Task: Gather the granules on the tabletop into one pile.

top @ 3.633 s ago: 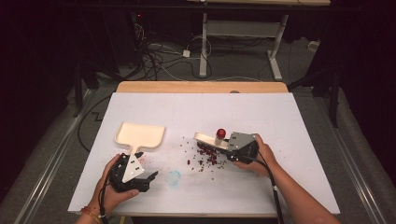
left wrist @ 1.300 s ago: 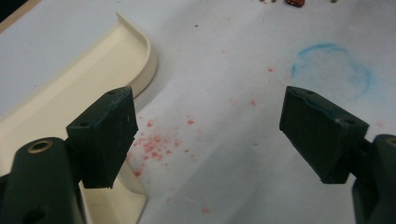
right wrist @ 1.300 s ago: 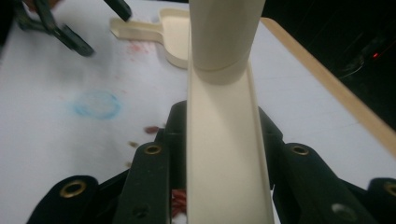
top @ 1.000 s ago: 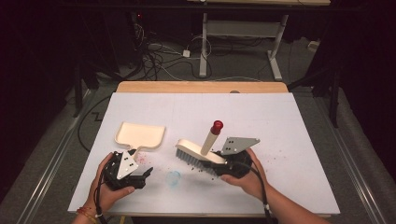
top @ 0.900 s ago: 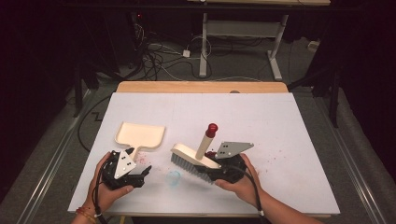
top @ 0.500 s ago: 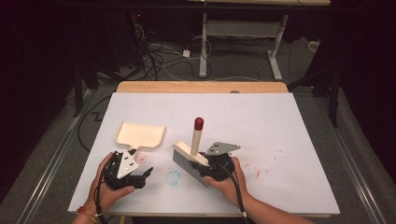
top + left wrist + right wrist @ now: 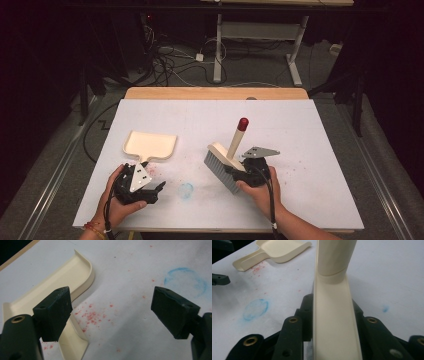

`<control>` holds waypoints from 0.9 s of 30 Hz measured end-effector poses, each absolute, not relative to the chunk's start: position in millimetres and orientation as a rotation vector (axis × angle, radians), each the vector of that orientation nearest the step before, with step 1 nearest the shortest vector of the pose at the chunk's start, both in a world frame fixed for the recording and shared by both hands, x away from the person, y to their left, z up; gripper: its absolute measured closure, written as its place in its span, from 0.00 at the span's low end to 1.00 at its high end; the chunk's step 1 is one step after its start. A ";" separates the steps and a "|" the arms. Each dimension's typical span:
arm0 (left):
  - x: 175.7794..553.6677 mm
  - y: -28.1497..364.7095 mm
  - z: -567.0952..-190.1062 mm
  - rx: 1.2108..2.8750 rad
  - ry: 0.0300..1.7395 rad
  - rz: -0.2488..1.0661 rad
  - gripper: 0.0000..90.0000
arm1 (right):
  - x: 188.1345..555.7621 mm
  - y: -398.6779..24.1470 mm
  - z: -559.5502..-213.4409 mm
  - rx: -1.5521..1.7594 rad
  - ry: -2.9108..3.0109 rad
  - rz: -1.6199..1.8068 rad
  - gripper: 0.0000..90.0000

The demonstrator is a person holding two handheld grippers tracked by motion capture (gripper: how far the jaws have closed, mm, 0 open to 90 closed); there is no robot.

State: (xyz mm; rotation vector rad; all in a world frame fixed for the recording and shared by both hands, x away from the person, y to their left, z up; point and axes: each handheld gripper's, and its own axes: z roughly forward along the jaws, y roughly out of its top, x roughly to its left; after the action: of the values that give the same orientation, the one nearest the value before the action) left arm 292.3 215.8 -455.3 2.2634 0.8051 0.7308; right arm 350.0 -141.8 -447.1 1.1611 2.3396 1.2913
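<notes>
Fingers of the right gripper are clamping the brush block, bristles down for sweeping toward the dustpan; left gripper is gaping empty beside its handle.

Tongs gape over red crumbs (beside the cream dustpan) near a blue ring.

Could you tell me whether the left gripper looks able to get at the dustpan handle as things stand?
Probably yes: the left gripper has its jaws open, the dustpan handle lies just beside one jaw, and nothing sits between them.
</notes>
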 end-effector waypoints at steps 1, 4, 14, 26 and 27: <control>292.2 215.5 -455.2 2.266 0.802 0.731 0.18 | 350.0 -143.5 -446.4 1.167 2.334 1.285 0.75; 292.4 214.5 -455.6 2.272 0.800 0.727 0.18 | 350.9 -149.1 -442.4 1.165 2.326 1.271 0.75; 293.0 214.1 -457.5 2.287 0.795 0.715 0.18 | 349.5 -162.8 -416.5 1.013 2.311 1.314 0.75; 293.8 213.4 -457.8 2.291 0.788 0.715 0.18 | 372.7 -192.8 -410.1 0.847 2.227 1.143 0.75; 293.8 213.6 -457.8 2.290 0.789 0.715 0.18 | 375.1 -195.0 -413.7 0.879 2.216 1.118 0.75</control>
State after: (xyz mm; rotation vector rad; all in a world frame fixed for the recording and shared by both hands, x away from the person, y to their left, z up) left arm 293.8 213.6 -457.8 2.2902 0.7888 0.7151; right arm 375.1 -195.0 -413.7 0.8789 2.2155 1.1180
